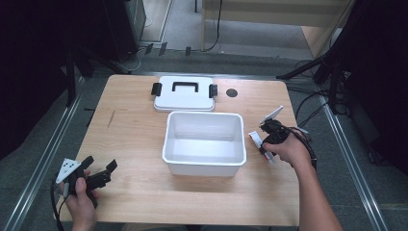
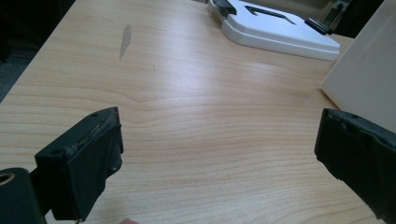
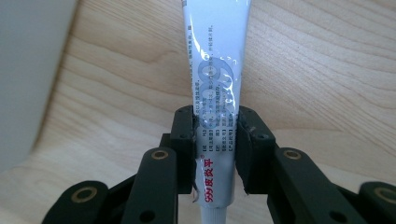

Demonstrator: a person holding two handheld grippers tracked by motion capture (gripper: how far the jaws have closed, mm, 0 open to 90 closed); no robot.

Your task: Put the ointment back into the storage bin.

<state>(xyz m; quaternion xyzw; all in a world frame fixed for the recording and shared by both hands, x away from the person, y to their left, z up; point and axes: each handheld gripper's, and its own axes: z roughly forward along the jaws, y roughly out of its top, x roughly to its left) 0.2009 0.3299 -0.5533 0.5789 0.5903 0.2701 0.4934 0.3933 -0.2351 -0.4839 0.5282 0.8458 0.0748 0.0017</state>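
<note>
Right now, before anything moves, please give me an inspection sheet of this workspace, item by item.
Surface: wooden table, one pale scuff mark, a dark round hole near the far edge.
Job's things: white tube with printed text; open white bin at centre; its lid with black handle and clips lies flat behind it.
Clutter: nothing seen.
Grippers: right gripper shut on the tube, right of the bin; left gripper open, nothing between its jaws, at the near left corner.
Cables: black cable trailing from the left gripper.
Surroundings: grey floor, black stand legs at far right.
</note>
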